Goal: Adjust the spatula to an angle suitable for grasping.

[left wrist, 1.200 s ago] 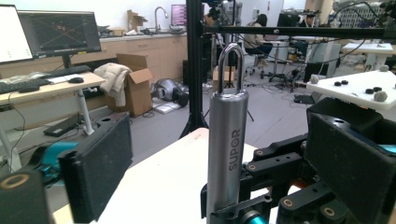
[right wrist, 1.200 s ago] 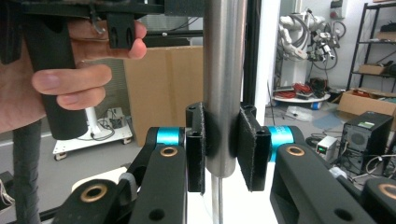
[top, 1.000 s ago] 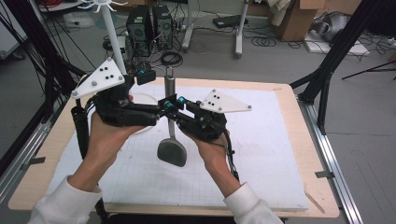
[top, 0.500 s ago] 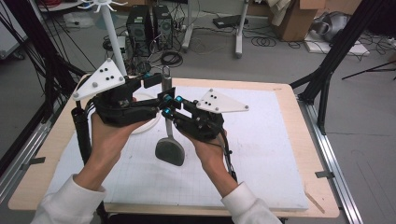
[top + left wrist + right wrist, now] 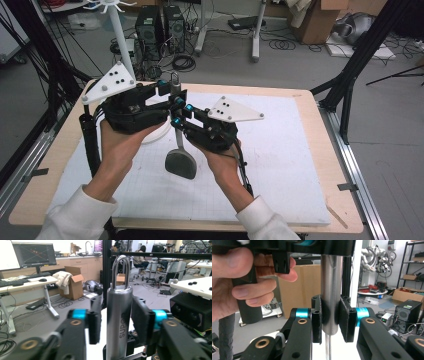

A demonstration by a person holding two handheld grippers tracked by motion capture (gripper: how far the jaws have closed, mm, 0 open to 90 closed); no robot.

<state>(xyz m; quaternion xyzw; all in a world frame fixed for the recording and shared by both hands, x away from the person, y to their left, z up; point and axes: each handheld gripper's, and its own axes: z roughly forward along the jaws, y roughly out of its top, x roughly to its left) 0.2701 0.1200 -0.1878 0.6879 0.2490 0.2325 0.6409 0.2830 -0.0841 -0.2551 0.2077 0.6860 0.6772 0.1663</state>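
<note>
Both grippers hold one steel ladle (image 5: 180, 160) upright. The right gripper (image 5: 330, 320) clamps its handle between its pads. The left gripper (image 5: 113, 323) has its jaws narrowed around the handle higher up.

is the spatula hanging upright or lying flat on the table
Upright: the spatula hangs head-down, its steel handle vertical between the right tool pads and the left tool.

My fingers (image 5: 317, 320) cover part of the ladle handle (image 5: 331, 290); its top runs behind my other gripper (image 5: 287, 247), and its loop (image 5: 121, 270) blurs against the background.
</note>
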